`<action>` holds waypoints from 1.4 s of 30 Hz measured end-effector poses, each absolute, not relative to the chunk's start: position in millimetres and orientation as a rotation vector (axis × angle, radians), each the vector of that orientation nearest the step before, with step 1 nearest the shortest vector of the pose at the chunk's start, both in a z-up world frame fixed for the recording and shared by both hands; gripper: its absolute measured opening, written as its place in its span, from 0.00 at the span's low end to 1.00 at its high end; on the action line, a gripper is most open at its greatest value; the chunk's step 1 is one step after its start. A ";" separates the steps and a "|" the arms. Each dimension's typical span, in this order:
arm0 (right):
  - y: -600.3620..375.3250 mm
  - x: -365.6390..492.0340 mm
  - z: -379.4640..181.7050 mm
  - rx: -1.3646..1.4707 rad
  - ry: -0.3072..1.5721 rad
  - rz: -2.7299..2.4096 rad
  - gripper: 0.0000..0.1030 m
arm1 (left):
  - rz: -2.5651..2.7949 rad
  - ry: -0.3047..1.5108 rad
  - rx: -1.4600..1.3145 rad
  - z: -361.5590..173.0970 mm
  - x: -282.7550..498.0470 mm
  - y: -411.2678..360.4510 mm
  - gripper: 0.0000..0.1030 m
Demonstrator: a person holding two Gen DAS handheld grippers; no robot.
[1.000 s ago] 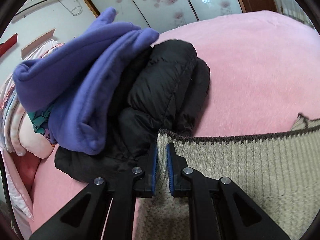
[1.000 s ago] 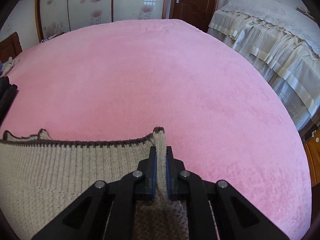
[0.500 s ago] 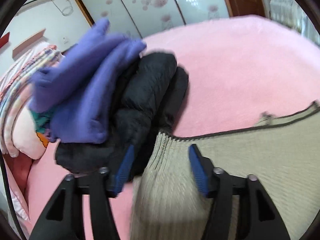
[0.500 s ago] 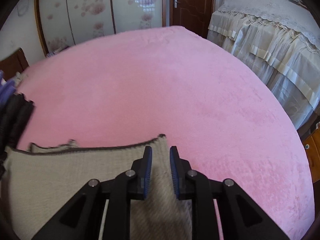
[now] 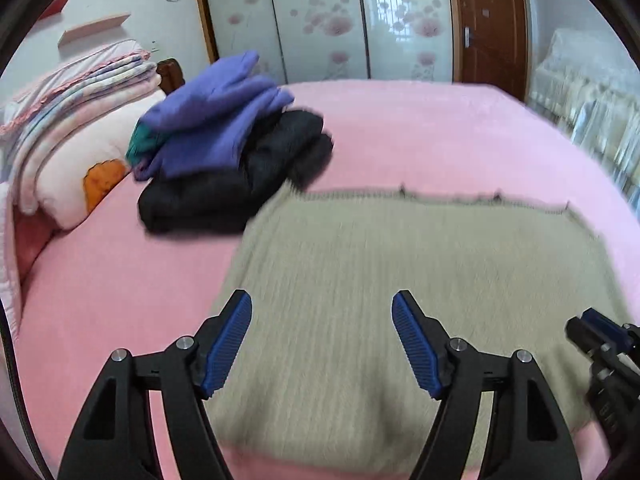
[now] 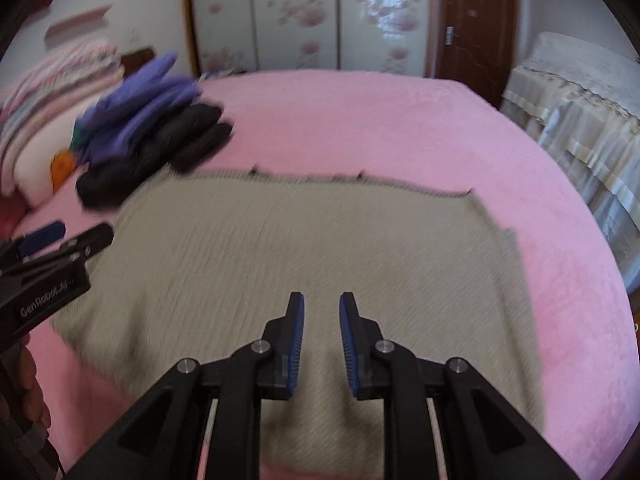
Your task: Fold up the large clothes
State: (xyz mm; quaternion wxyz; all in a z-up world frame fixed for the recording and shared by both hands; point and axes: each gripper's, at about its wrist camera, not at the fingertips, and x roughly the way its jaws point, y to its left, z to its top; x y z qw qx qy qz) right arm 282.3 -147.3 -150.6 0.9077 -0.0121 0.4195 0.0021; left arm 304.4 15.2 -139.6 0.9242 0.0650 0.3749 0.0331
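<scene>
A beige ribbed knit sweater [image 5: 400,260] [image 6: 280,248] lies flat on the pink bed [image 5: 420,128], its dark-trimmed edge on the far side. My left gripper [image 5: 322,298] hovers above the sweater's near left part, its jaws opening wide with nothing between them. My right gripper [image 6: 321,298] hovers above the near middle of the sweater, slightly open, with a bare gap between the pads. Each gripper shows in the other's view: the right gripper [image 5: 600,336] at the right edge, the left gripper [image 6: 80,232] at the left edge.
A purple garment [image 5: 216,120] lies on a folded black jacket [image 5: 260,176] at the sweater's far left corner. Folded quilts [image 5: 68,92] and a pillow [image 5: 60,176] sit at the left. A cream-covered bed [image 6: 580,112] stands to the right. Bare pink blanket stretches behind the sweater.
Both grippers let go of the sweater's dark-trimmed edge, opened, and pulled back and up. The sweater now lies spread flat ahead of them.
</scene>
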 end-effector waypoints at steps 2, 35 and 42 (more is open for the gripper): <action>-141.7 275.1 -174.6 -0.075 0.923 -0.010 0.17 | 0.121 0.771 0.214 -157.4 290.5 16.1 0.69; -271.0 204.7 -152.0 0.269 0.913 -0.257 0.03 | 0.223 0.898 0.005 -153.0 295.4 126.9 0.79; -236.8 190.1 -111.4 0.273 0.876 -0.202 0.04 | 0.151 0.869 -0.031 -112.0 257.3 105.8 0.88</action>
